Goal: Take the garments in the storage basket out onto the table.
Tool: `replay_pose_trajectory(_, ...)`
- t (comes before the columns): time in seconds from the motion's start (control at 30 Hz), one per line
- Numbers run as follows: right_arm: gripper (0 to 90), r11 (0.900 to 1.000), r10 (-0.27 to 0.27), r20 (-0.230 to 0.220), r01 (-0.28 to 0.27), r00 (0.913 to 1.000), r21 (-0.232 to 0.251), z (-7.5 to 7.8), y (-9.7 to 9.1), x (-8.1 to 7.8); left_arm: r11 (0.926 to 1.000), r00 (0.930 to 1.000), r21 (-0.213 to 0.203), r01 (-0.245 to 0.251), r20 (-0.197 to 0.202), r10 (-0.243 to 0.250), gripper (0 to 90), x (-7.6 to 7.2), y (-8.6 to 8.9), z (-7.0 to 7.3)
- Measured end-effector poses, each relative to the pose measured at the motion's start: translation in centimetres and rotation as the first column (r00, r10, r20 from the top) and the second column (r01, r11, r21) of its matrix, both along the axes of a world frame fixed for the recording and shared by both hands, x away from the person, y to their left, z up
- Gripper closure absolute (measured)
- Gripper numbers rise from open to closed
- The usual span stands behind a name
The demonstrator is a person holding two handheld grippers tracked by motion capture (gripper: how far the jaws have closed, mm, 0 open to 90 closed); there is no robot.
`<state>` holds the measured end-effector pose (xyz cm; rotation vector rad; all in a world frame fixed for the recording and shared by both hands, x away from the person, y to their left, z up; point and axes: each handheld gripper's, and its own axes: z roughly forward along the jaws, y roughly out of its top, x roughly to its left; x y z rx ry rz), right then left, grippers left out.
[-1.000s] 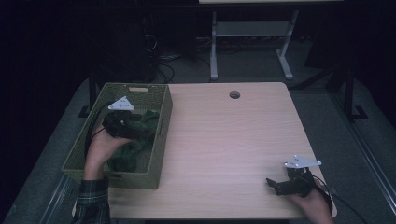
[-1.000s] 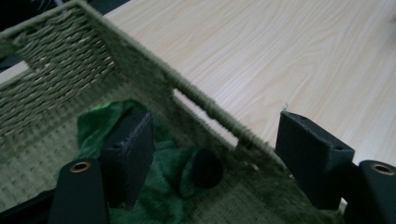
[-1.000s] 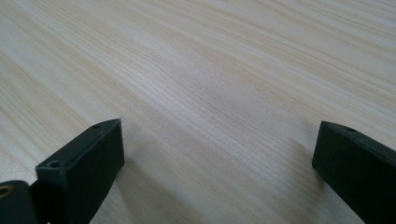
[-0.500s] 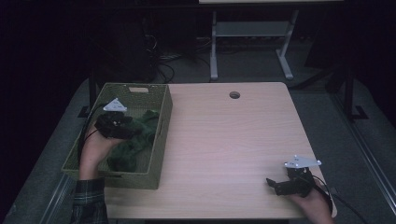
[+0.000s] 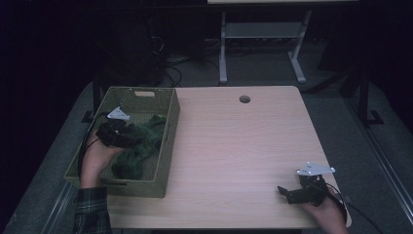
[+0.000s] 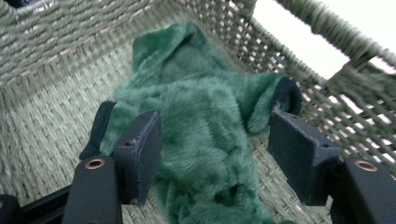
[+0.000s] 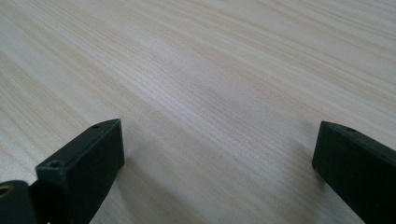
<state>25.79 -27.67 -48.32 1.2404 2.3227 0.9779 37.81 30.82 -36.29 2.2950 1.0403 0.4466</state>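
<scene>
- Two grippers noted. Our left gripper (image 5: 127,134) sits inside the woven green basket (image 5: 168,146), its jaws astride the green fleece garment (image 6: 196,126); they have just been closing, one pad against the fabric, the other not yet pressing.
- The garment lies on the basket floor.
- Our right gripper (image 7: 215,163) rests released over the wooden table (image 5: 243,146).

Overhead camera (two ride claws).
</scene>
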Motion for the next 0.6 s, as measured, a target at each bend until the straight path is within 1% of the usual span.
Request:
replay_pose_trajectory(0.13,1.7,1.0,0.0,0.0,0.0,1.0,0.0,0.0,0.0,0.0,0.9998,0.9994,0.02,-0.01,-0.032,0.011,33.8,0.3,0.1,-0.9)
replay_pose_trajectory(0.3,1.7,1.0,0.0,0.0,0.0,1.0,0.0,0.0,0.0,0.0,0.9994,0.9978,0.033,-0.012,-0.064,0.015,33.5,0.6,0.1,-1.7)
replay_pose_trajectory(0.4,1.8,1.0,0.0,0.0,0.0,1.0,0.0,0.0,0.0,0.0,0.9981,0.9955,0.053,-0.031,-0.088,0.035,31.9,0.9,0.1,-2.3)
replay_pose_trajectory(0.6,1.7,1.0,0.001,0.001,-0.001,1.0,0.0,0.0,0.0,0.0,0.9976,0.99,0.063,-0.031,-0.136,0.039,29.4,1.4,-0.2,-3.5)
